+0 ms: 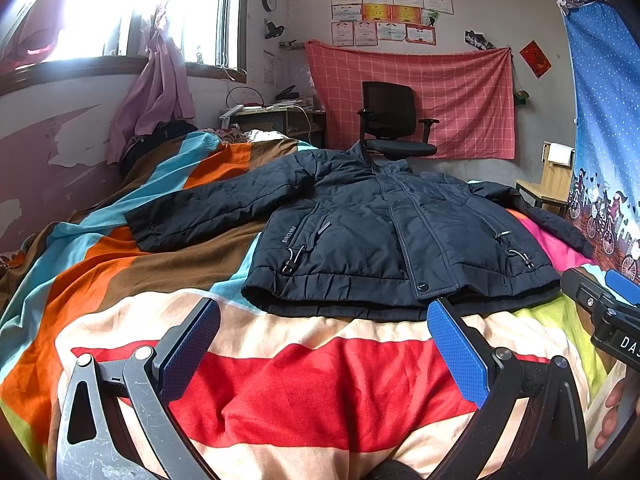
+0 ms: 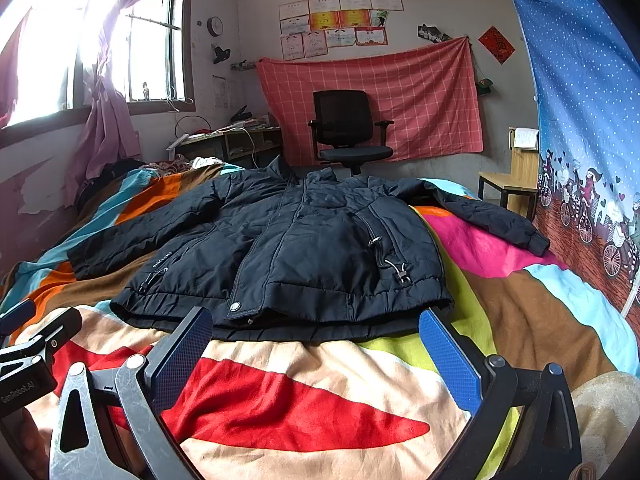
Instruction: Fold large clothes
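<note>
A dark jacket (image 1: 360, 220) lies flat and face-up on a striped blanket (image 1: 300, 392), zipped shut, collar toward the far wall at 12 o'clock and hem toward the cameras. Both sleeves are spread out: in the left wrist view one runs toward 9 o'clock and the other trails off toward 3 o'clock, next to a blue curtain (image 1: 600, 120).

The left gripper (image 1: 324, 344) hangs above the blanket just short of the hem, its jaws spread wide with nothing between them; the right-hand pad sits near the hem close to the snap button. The right gripper (image 2: 316, 346) is posed the same way in its own view, jaws spread and empty, both blue pads just in front of the hem. Whether any pad touches the cloth cannot be told.

Each gripper shows in the other's view: the right one at 3 o'clock in the left wrist view, the left one at 9 o'clock in the right wrist view.

Beyond the jacket at 12 o'clock stands a chair (image 2: 348, 132) before a pink cloth (image 2: 420, 92) on the wall.
</note>
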`<move>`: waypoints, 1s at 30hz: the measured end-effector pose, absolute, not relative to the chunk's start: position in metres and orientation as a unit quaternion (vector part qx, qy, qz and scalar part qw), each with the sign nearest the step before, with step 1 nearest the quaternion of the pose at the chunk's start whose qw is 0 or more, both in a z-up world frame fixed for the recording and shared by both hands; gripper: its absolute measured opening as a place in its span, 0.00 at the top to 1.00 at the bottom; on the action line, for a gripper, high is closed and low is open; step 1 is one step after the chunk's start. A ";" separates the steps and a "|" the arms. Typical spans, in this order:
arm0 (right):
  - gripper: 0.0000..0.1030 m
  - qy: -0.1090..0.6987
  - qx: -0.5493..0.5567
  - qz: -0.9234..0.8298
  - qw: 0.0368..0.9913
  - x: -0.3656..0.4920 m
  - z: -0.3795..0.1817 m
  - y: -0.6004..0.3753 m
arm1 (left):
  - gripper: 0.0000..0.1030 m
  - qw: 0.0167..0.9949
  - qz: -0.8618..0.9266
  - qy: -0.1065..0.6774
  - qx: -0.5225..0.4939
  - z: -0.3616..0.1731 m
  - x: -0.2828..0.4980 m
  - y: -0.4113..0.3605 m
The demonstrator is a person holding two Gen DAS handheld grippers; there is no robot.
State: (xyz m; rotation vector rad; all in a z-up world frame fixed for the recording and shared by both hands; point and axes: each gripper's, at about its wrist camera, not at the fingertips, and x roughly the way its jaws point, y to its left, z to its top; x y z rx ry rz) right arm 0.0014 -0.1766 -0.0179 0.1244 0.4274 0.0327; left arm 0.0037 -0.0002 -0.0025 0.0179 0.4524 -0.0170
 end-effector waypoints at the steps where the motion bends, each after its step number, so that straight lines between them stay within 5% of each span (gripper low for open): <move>1: 0.00 0.212 0.062 0.016 0.975 0.001 -0.018 -0.177 | 0.01 0.974 -0.009 0.224 0.009 -0.003 0.004 0.000; 14: 0.00 0.261 0.063 -0.016 0.963 0.013 -0.029 -0.179 | 0.01 0.961 0.001 0.276 -0.006 -0.003 0.023 -0.008; 30: 0.00 0.319 0.061 -0.098 0.941 0.076 -0.003 -0.235 | 0.01 0.937 -0.025 0.346 0.044 0.083 0.135 -0.055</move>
